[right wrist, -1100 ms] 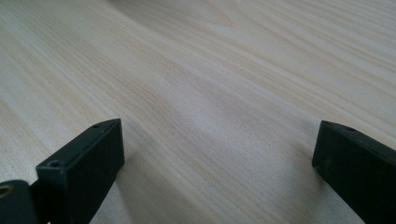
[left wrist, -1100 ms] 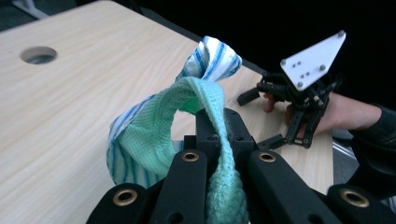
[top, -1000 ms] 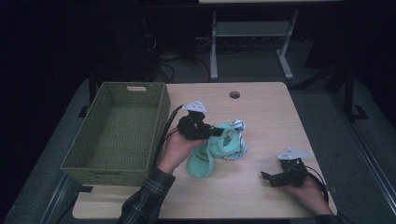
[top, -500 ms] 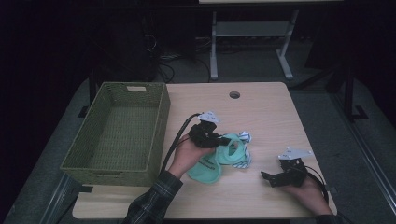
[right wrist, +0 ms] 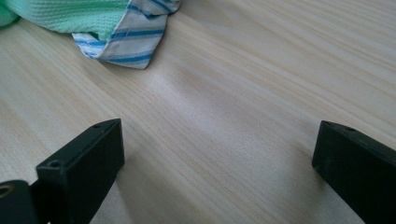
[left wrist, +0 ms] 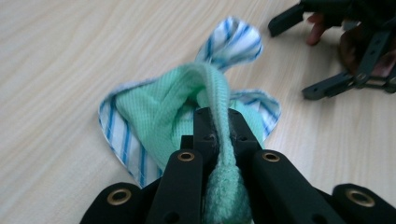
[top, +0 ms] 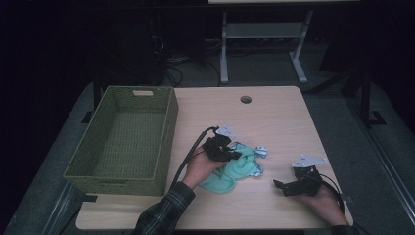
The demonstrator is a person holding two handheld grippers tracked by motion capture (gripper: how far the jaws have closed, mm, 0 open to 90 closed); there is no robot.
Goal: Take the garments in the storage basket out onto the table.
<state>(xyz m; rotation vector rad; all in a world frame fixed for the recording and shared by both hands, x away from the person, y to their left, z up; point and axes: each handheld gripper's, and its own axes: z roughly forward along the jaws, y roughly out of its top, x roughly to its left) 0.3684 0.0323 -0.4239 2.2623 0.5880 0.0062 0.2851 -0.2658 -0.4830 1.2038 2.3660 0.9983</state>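
Green cloth (left wrist: 173, 112) pinched in left tongs (left wrist: 218, 122); apparently unlabelled.

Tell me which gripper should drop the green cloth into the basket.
Left. The left gripper already clamps the green cloth and sits nearer the basket; the right gripper rests open beyond it.

A fixed overhead camera looks forward and down across the wooden table (top: 274, 117), wicker basket (top: 122, 137) at frame left. The left gripper (left wrist: 219, 135) camera peers along its jaws, close over the green cloth (left wrist: 163, 112). The right gripper (right wrist: 215, 154) camera skims the tabletop, catching that cloth's striped edge (right wrist: 121, 51) at upper left.
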